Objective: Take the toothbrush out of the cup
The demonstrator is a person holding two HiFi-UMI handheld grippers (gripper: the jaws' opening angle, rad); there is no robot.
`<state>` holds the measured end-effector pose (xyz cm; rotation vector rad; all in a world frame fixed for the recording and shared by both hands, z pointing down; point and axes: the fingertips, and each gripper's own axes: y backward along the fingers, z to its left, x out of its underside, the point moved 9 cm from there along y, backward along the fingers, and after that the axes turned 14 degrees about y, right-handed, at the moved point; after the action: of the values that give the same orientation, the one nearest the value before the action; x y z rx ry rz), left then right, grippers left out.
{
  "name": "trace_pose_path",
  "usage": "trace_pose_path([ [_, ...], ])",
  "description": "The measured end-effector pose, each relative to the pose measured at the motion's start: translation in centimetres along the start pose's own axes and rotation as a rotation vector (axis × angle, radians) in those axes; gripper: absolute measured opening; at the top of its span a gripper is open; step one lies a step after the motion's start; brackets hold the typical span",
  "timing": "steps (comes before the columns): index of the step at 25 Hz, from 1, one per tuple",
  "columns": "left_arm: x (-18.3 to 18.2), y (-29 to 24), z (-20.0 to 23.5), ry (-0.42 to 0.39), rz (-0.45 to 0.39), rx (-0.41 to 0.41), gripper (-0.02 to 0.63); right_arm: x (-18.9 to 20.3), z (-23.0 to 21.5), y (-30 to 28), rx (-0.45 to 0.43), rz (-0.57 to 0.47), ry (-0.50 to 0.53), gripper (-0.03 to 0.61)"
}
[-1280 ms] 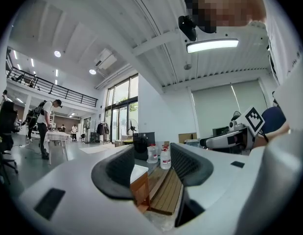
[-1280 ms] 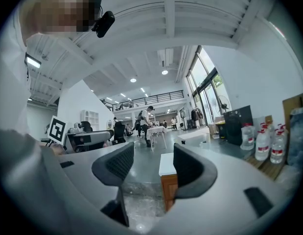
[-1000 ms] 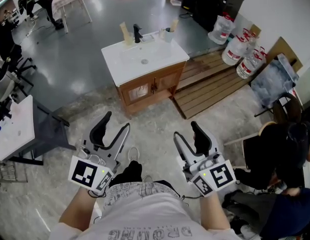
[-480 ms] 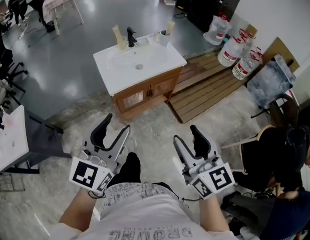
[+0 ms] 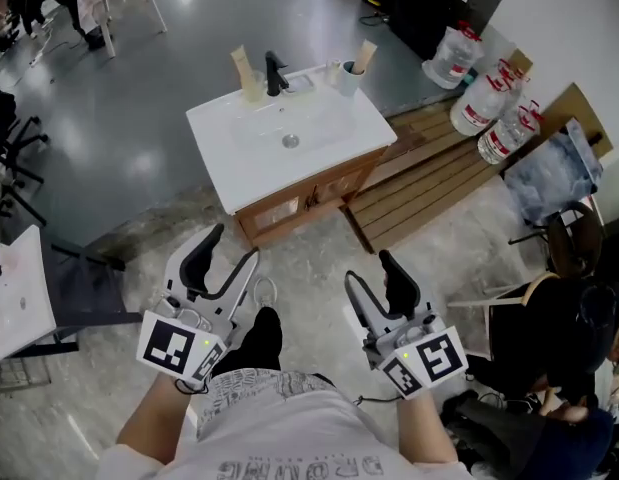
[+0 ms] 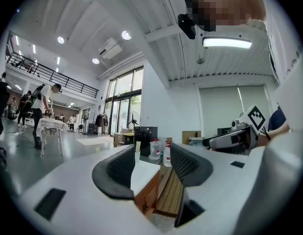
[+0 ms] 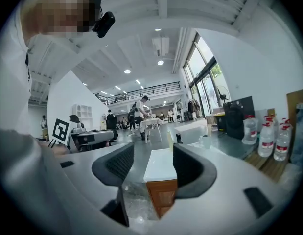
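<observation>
- The left gripper (image 6: 151, 166) has its jaws apart with nothing between them; through the gap only the far corner of the washstand (image 6: 141, 173) shows.
- The right gripper (image 7: 152, 163) is likewise spread and empty, aimed at the white top of the washstand, which is well away from it.
- In the head view both grippers, left (image 5: 232, 248) and right (image 5: 372, 271), are held low in front of the person, well apart from the washstand (image 5: 239, 163).
- The toothbrush (image 5: 366, 55) appears as a pale stick leaning out of the cup (image 5: 349, 78), which stands at the back right corner of the top, near the faucet (image 5: 275, 71).
- Judged from here, the toothbrush is light, stiff and thin, and probably smooth. The exposed upper handle above the rim looks like the place to pinch it. A straight lift should then avoid levering against the rim.
- The cup looks small and light, so a sideways pull on the handle could tip or drag it. The free gripper may have to steady it.
- Whether the cup holds anything else is too small to tell.
- A pale tube (image 5: 247, 73) stands left of the faucet, and the basin (image 5: 289, 128) shows only its drain.
</observation>
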<state>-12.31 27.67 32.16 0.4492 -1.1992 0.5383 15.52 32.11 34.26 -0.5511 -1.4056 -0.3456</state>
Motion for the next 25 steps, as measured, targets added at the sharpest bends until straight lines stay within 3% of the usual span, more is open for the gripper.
trace_pose_path([
  [5,0.2,-3.6,5.3,0.036,0.044,-0.026,0.245,0.2,-2.1,-6.7,-0.035,0.036,-0.034,0.252],
  [15,-2.2,-12.4,14.8,0.018,0.097,0.030,0.245,-2.0,-6.9,-17.8,-0.012,0.054,-0.049,0.252],
  [25,-3.7,-17.6,21.1,0.024,0.101,0.044,0.245,-3.2,-9.4,-24.3,0.009,0.082,-0.038,0.252],
])
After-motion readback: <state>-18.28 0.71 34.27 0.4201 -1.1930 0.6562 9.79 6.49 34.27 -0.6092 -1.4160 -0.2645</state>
